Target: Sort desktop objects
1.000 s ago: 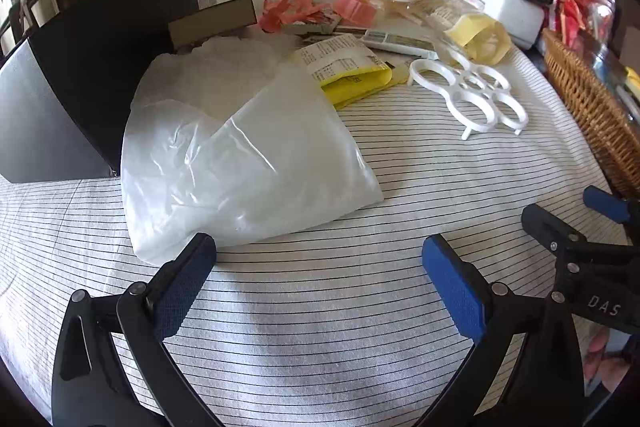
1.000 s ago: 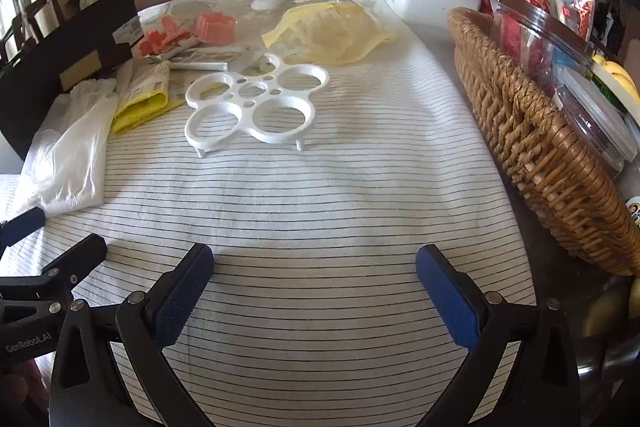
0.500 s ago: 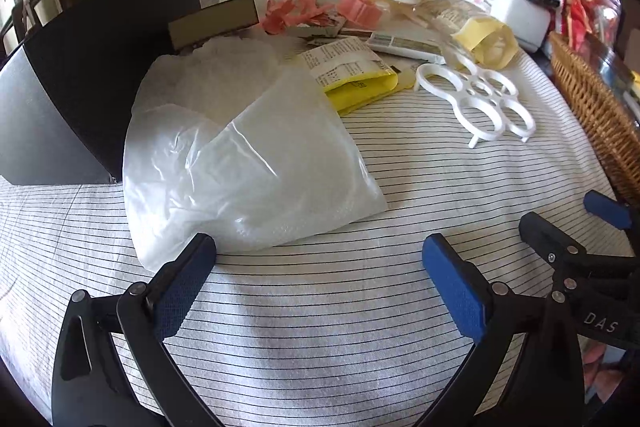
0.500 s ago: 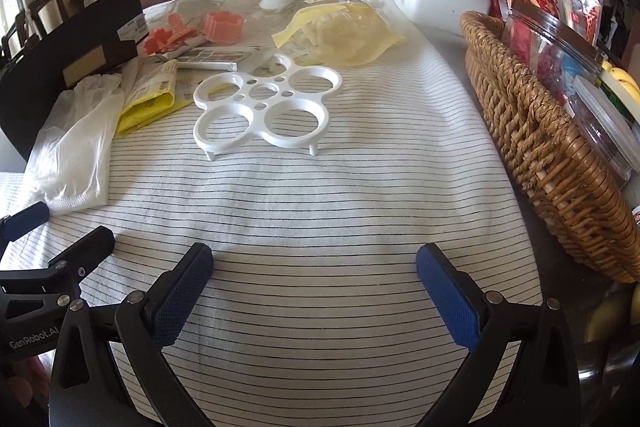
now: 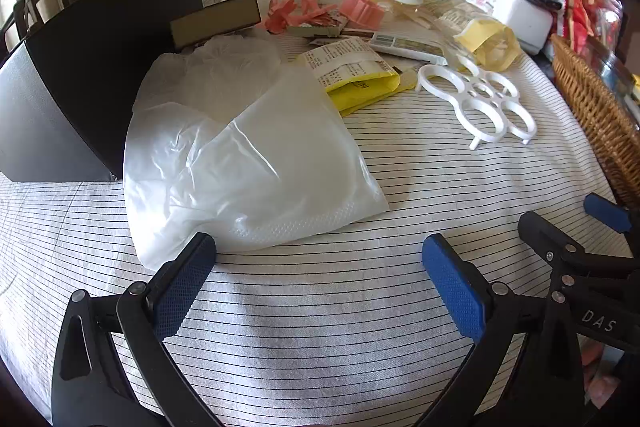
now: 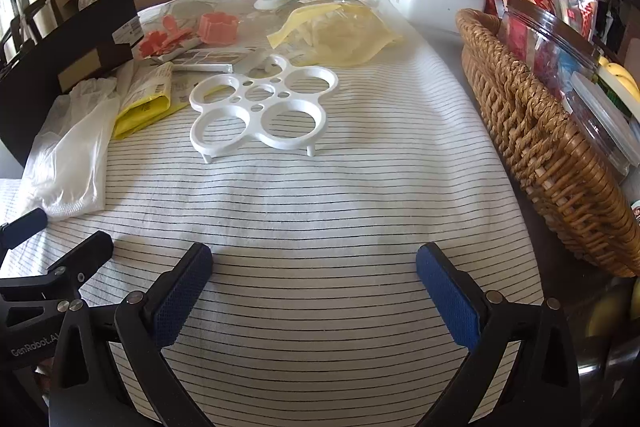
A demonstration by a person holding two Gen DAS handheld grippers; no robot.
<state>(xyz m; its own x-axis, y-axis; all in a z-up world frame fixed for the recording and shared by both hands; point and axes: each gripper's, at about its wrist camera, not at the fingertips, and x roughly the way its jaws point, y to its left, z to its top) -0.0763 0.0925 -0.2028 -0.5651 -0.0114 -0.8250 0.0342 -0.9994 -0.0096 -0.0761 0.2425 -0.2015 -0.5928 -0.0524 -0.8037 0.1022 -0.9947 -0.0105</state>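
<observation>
Here we hold both the left gripper (image 5: pixel 318 263) and right gripper (image 6: pixel 314 273) spread wide, gripping nothing. The white plastic bag (image 5: pixel 244 155) lies just ahead of our left jaws, long axis running away up-left. Farther on, the white ring tray (image 6: pixel 262 109) sits ahead and slightly left of our right jaws, well apart.

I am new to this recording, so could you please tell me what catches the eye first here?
A crumpled white translucent plastic bag lies just ahead of the open left gripper. Farther along the striped cloth, a white plastic tray with round holes stands on short legs ahead of the open right gripper; a woven wicker basket lines the right edge.
</observation>
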